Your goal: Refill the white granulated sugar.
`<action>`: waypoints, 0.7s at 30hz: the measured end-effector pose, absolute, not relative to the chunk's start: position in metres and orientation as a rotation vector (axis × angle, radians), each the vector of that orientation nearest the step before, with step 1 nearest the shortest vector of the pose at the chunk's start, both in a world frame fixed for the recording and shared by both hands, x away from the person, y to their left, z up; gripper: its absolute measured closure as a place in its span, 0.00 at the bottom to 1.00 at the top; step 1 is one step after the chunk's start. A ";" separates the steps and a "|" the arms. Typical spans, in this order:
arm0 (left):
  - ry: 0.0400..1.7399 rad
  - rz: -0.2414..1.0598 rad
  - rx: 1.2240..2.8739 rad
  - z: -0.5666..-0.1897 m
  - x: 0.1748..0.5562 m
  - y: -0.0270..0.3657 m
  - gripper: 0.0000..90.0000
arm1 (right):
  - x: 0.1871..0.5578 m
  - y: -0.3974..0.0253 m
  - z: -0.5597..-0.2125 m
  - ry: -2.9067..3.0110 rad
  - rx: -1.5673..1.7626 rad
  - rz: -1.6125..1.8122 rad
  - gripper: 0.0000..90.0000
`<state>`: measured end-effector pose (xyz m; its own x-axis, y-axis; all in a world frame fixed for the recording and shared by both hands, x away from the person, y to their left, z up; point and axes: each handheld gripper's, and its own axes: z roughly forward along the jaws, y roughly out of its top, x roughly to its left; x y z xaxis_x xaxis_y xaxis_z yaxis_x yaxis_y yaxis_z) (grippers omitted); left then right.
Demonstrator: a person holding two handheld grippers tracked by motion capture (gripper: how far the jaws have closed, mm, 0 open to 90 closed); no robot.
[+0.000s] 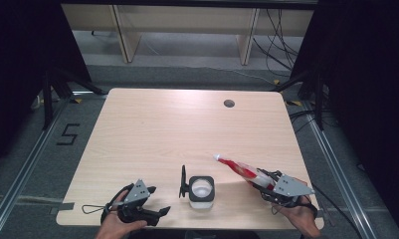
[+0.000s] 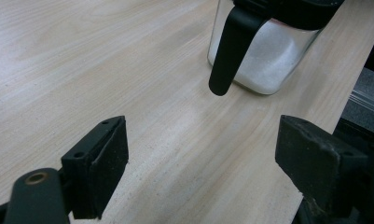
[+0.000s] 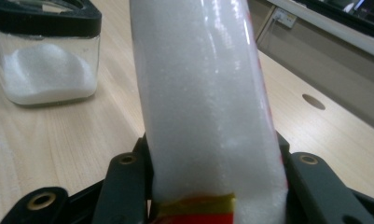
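Bag (image 1: 239,168) of white grains, red and white print, is clamped in the right gripper (image 1: 266,186) near the table's (image 1: 162,129) front right corner. Bag sticks out up and to the left from the jaws, its sealed tip over the wood, well off the surface. In the right gripper view the bag (image 3: 208,93) runs up the middle w/ both jaws pressed against its sides; a yellow and red band shows at its lower end.

Jar (image 1: 202,189) of clear glass w/ black rim sits near the front edge, between the two grippers, approx midway. Its lid (image 1: 183,181) is swung up on the left side, standing nearly on edge. White grains fill the lower part of the jar (image 3: 47,70).

Left gripper (image 1: 154,213) is near the front left of the table, jaws spread wide w/ nothing between them, aimed toward the jar. In the left gripper view the jar (image 2: 268,56) is ahead and to the right, the black lid (image 2: 231,51) hanging down in front of it.
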<state>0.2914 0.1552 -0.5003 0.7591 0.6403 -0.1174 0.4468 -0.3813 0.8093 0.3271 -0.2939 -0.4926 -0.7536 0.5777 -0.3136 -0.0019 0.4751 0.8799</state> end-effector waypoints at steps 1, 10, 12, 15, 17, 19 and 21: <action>0.789 0.281 2.059 -0.499 0.293 0.157 0.19 | 0.327 -0.296 -0.494 2.122 0.509 1.297 0.64; 0.787 0.281 2.063 -0.499 0.293 0.158 0.19 | 0.332 -0.308 -0.499 2.093 0.622 1.393 0.64; 0.790 0.279 2.059 -0.499 0.292 0.157 0.19 | 0.331 -0.309 -0.500 2.100 0.655 1.406 0.64; 0.804 0.272 2.043 -0.500 0.292 0.157 0.19 | 0.331 -0.312 -0.501 2.088 0.684 1.413 0.63; 0.809 0.271 2.043 -0.500 0.292 0.157 0.19 | 0.331 -0.313 -0.501 2.093 0.701 1.408 0.63; 0.806 0.270 2.038 -0.500 0.292 0.157 0.19 | 0.332 -0.316 -0.501 2.090 0.710 1.429 0.63; 0.805 0.271 2.038 -0.500 0.292 0.157 0.19 | 0.330 -0.319 -0.501 2.070 0.753 1.453 0.64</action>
<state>0.2919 0.1572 -0.5000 0.7640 0.6353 -0.1128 0.4382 -0.3825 0.8134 0.3304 -0.3191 -0.5012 -0.7237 0.6851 -0.0834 0.1545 0.2786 0.9479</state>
